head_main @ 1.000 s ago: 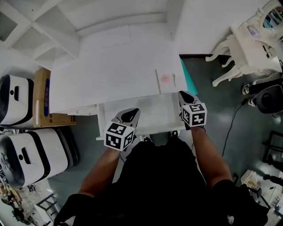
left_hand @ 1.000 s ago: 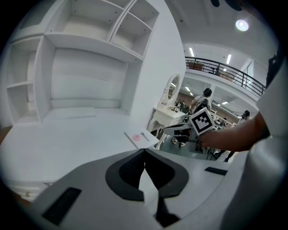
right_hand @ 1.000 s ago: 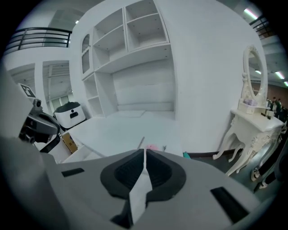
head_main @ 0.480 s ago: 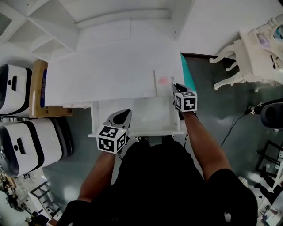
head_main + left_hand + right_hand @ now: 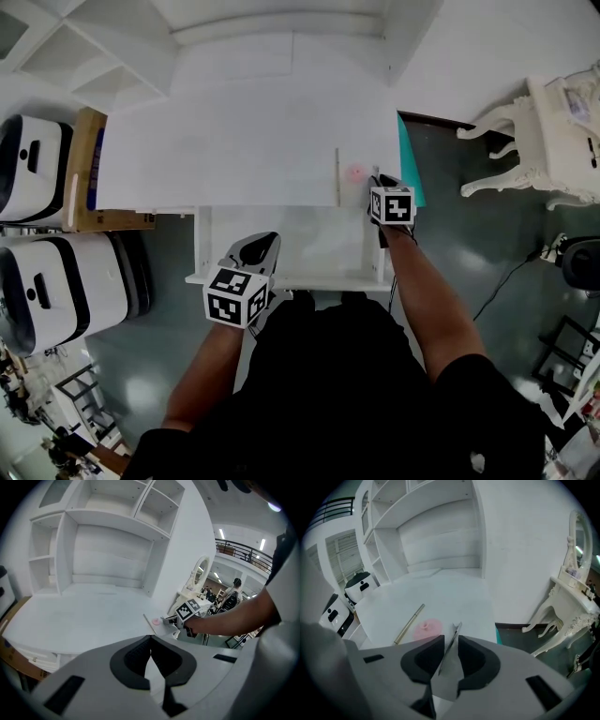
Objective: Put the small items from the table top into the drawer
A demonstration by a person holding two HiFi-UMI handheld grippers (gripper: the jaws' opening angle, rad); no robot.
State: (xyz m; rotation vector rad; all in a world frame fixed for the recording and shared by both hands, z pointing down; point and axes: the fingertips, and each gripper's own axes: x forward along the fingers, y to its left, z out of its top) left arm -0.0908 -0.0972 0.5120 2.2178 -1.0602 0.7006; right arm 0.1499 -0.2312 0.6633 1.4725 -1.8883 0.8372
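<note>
Thin strip (image 5: 456,631) sits between barely parted right gripper (image 5: 451,639) jaws; left gripper (image 5: 151,640) closed, empty

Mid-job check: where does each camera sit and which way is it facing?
Head view: on the person's head, looking steeply down at the white desk top and open white drawer; shows both forearms, left gripper, right gripper.
Left gripper view: looks across the desk over its shut jaws; shows the right forearm.
Right gripper view: looks over its slightly parted jaws at a small pink round item.
Shared: all three show that pink item.
</note>
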